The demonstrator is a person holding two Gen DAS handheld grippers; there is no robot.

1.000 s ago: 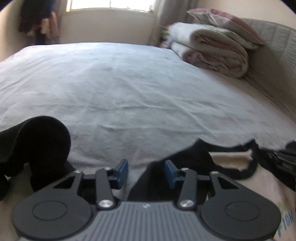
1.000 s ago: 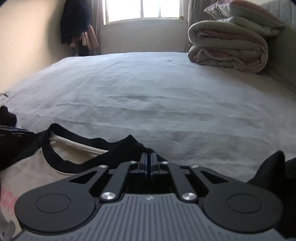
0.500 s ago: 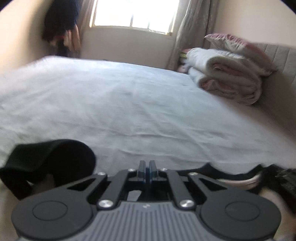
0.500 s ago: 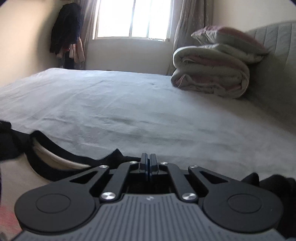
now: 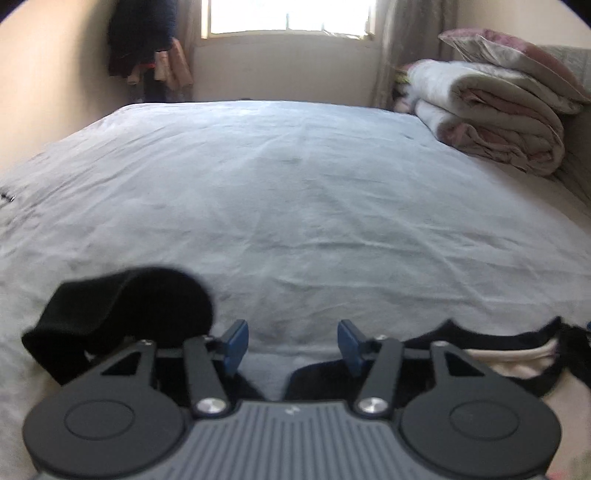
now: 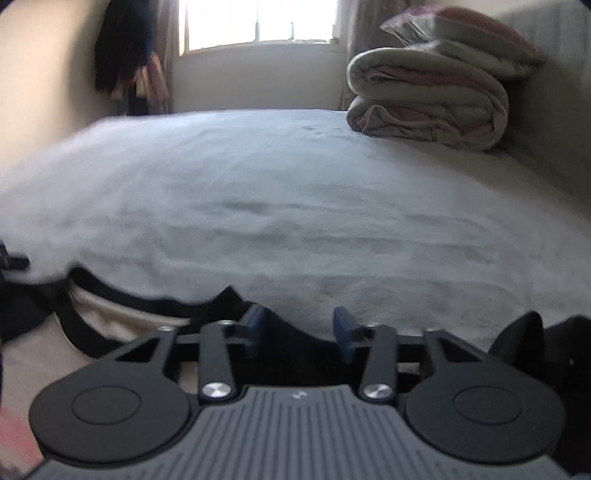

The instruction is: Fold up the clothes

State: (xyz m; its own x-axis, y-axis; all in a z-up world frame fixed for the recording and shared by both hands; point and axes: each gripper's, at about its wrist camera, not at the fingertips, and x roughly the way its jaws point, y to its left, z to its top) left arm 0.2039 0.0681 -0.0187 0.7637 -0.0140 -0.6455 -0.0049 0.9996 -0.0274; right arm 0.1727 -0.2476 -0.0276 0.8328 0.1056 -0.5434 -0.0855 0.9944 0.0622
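A cream T-shirt with black sleeves and black collar lies on the near edge of the bed. In the left wrist view its black sleeve [image 5: 122, 310] curls up at the left and the collar [image 5: 517, 354] sits at the right. My left gripper [image 5: 291, 345] is open, blue pads apart above the shirt's shoulder. In the right wrist view the collar [image 6: 122, 299] lies at the left and the other black sleeve [image 6: 524, 332] at the right. My right gripper [image 6: 299, 330] is open too, just over the black shoulder cloth [image 6: 295, 347].
The grey bed sheet [image 5: 295, 192] stretches away ahead. A folded quilt with a pillow on top [image 5: 491, 114] is stacked at the far right by the headboard. Dark clothes [image 5: 144, 40] hang on the wall left of the window [image 5: 288, 14].
Both grippers were shut half a second ago and now stand open. Both views are now pitched slightly lower over the bed. The shirt has settled on the sheet.
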